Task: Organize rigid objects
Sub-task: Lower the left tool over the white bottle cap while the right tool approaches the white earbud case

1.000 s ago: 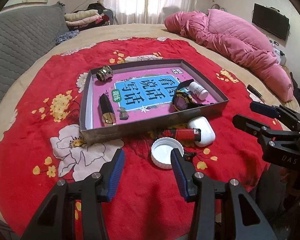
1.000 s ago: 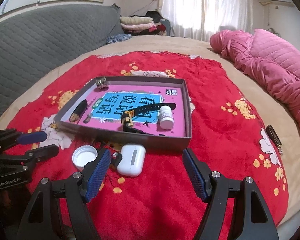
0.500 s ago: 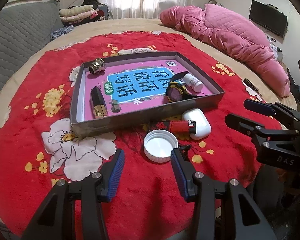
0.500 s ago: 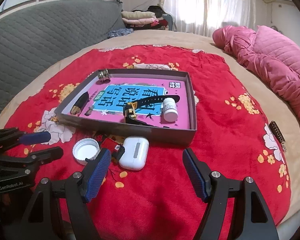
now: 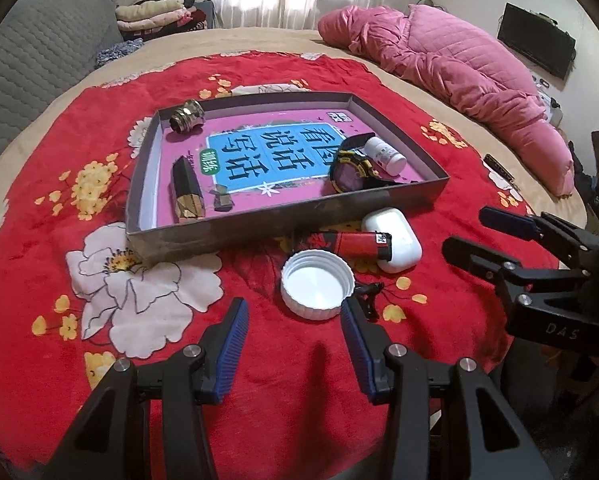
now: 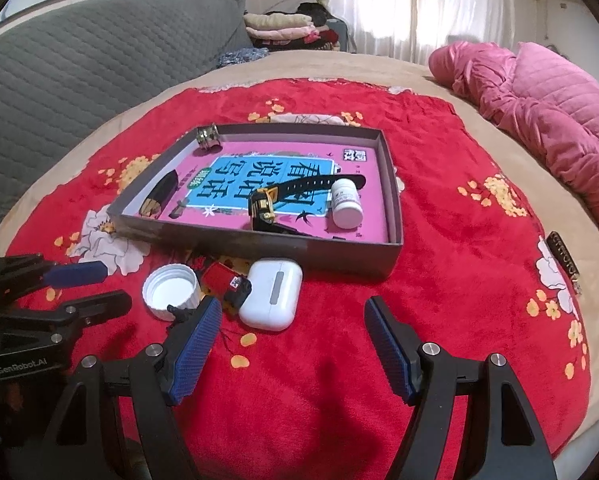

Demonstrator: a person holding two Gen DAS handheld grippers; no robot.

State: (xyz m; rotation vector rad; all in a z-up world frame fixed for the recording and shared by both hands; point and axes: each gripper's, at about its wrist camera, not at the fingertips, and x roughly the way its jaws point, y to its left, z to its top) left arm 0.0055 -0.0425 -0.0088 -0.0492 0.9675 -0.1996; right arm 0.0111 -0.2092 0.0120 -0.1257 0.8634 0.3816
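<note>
so we are partway through tidying. inside the box [image 5: 403, 200] we see a watch [image 5: 351, 170], a small white bottle [image 5: 385, 155], a dark lipstick [image 5: 187, 192], a metal ring [image 5: 187, 117] and a tiny clip [image 5: 222, 200]. we still have to put away three things lying on the red blanket [image 5: 299, 368] just in front of the box: the white cap [image 5: 317, 282], the red lighter [image 5: 357, 243] and the white earbud case [image 5: 399, 240]. our left tool [image 5: 295, 334] is wide apart and holds nothing, with the cap just ahead of it. our right tool [image 6: 293, 340] is wide apart too, empty, near the earbud case.
</note>
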